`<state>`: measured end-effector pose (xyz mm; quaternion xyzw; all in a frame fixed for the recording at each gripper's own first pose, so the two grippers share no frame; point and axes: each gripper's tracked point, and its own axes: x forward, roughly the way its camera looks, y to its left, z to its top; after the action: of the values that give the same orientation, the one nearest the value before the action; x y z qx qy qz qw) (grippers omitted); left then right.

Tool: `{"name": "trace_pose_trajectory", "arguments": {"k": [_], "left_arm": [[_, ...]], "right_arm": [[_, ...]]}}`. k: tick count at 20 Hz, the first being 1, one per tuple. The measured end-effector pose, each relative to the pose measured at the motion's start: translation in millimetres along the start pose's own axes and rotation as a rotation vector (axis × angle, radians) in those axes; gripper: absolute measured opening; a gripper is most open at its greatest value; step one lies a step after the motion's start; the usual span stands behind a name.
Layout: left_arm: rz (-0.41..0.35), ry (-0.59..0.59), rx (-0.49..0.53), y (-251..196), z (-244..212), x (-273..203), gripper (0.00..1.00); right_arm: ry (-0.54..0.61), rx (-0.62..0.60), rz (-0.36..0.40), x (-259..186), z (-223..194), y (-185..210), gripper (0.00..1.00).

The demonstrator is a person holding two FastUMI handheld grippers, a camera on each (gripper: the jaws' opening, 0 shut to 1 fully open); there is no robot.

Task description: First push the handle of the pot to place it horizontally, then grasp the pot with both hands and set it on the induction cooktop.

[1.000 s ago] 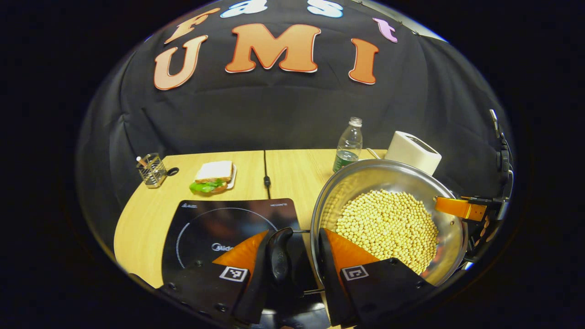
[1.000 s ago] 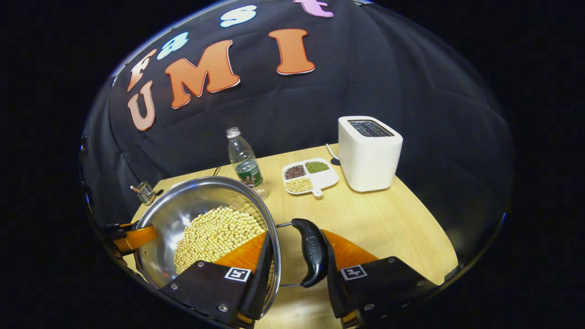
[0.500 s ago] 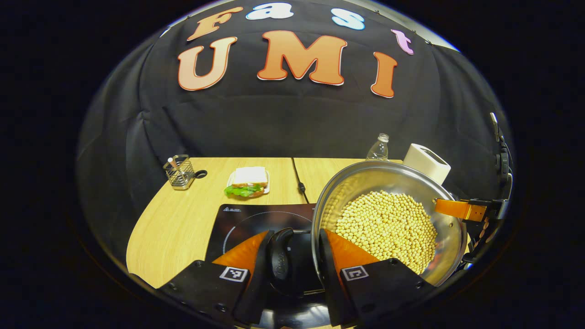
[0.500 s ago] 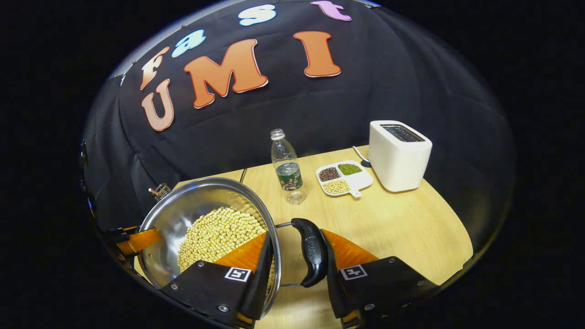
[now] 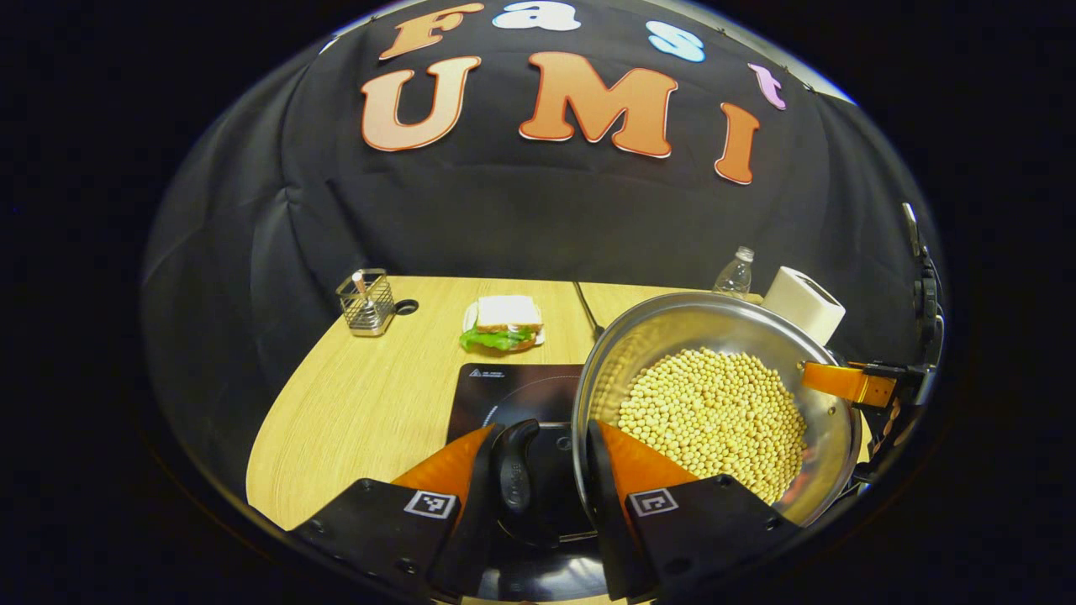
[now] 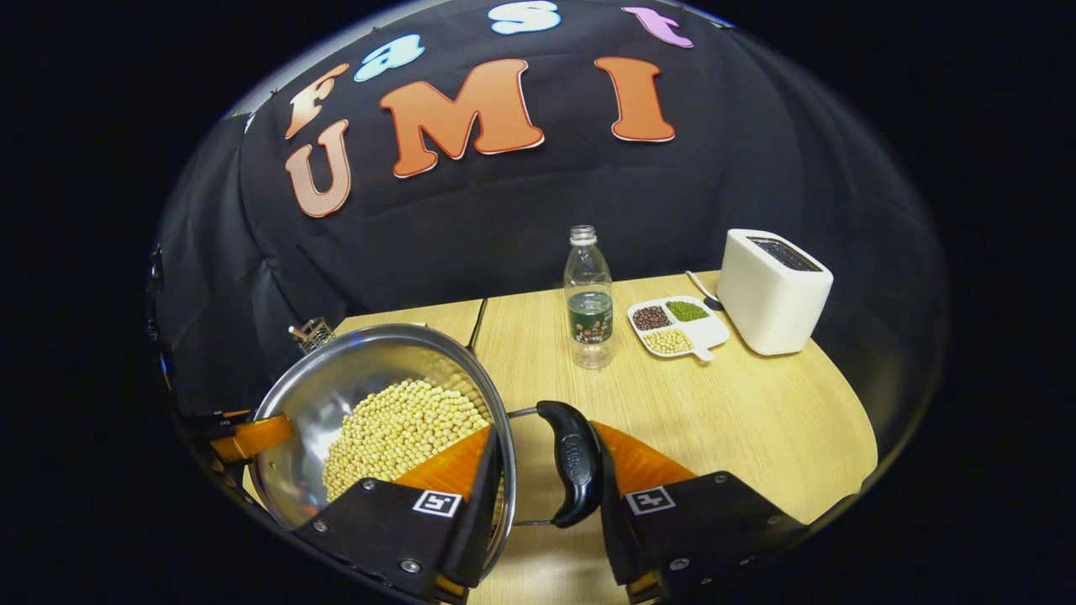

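Pot [image 5: 714, 412] of soybeans, held by both side handles, left gripper [image 5: 538, 458] and right gripper [image 6: 546, 462] clamped; induction cooktop [image 5: 513, 391] lies beneath its left handle.

A wire basket [image 5: 366, 292] stands at the far left of the wooden table [image 5: 378, 403], with a sandwich [image 5: 503, 322] to its right. Farther right a clear bottle [image 6: 588, 297] stands upright; beside it lies a white divided dish [image 6: 677, 326] of beans, and a white toaster [image 6: 775, 291] stands at the far right.
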<state>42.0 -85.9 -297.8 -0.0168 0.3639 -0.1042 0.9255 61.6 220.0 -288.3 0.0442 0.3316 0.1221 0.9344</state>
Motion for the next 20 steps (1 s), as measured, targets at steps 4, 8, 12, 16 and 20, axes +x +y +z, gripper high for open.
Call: {"name": "trace_pose_trajectory", "arguments": {"k": [4,8,12,16,20], "left_arm": [[0.026,0.018,-0.006,31,-5,0,0.57],[0.046,0.035,-0.002,54,-12,5,0.57],[0.052,0.058,-0.002,67,-21,14,0.57],[0.049,0.08,0.003,74,-29,23,0.64],[0.045,0.095,-0.002,76,-34,31,0.63]], "right_arm": [[0.03,-0.007,0.024,14,-15,29,0.57],[0.058,-0.008,0.042,30,-28,50,0.57],[0.083,-0.006,0.045,40,-40,59,0.57],[0.104,0.002,0.04,50,-50,66,0.57],[0.119,0.005,0.035,54,-57,66,0.57]]}}
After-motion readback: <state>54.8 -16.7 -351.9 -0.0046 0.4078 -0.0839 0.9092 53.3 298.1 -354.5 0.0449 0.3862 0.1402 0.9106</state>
